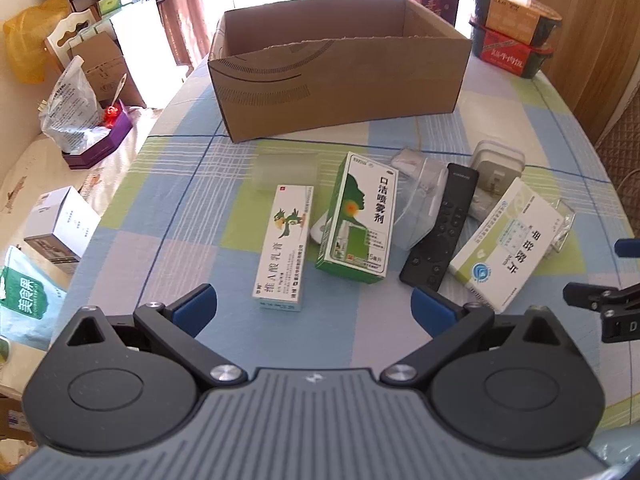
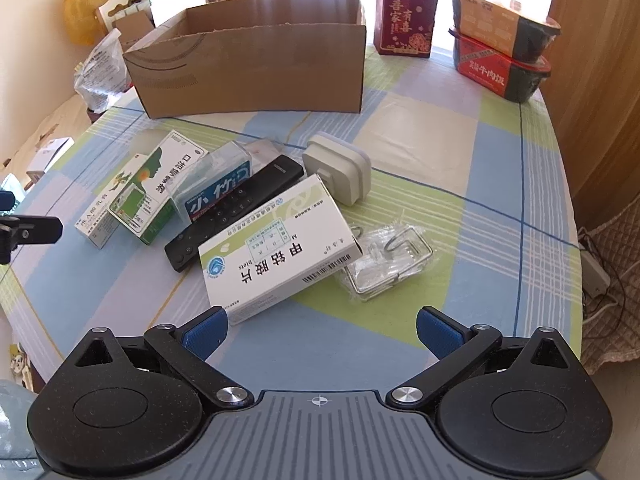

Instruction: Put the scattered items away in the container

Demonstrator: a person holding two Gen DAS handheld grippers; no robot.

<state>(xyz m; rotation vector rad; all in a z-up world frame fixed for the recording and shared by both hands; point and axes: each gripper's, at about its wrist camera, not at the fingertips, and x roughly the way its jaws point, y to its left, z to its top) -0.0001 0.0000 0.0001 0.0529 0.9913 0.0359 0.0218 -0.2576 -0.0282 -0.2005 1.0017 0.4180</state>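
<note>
Both the left gripper [image 1: 314,312] and right gripper [image 2: 322,334] are wide open and hold nothing. The medicine boxes [image 1: 354,216] and remote [image 1: 440,228] lie just before the cardboard box [image 1: 340,80].

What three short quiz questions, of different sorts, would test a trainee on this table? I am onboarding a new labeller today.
1. True or false: the cardboard box already holds the remote control.
2. Which lies partly on the remote control? A) white pill box B) grey charger C) red gift bag
3. Fill in: both the left gripper and the right gripper are ____.

Key: 1 false; 2 A; 3 open.
</note>
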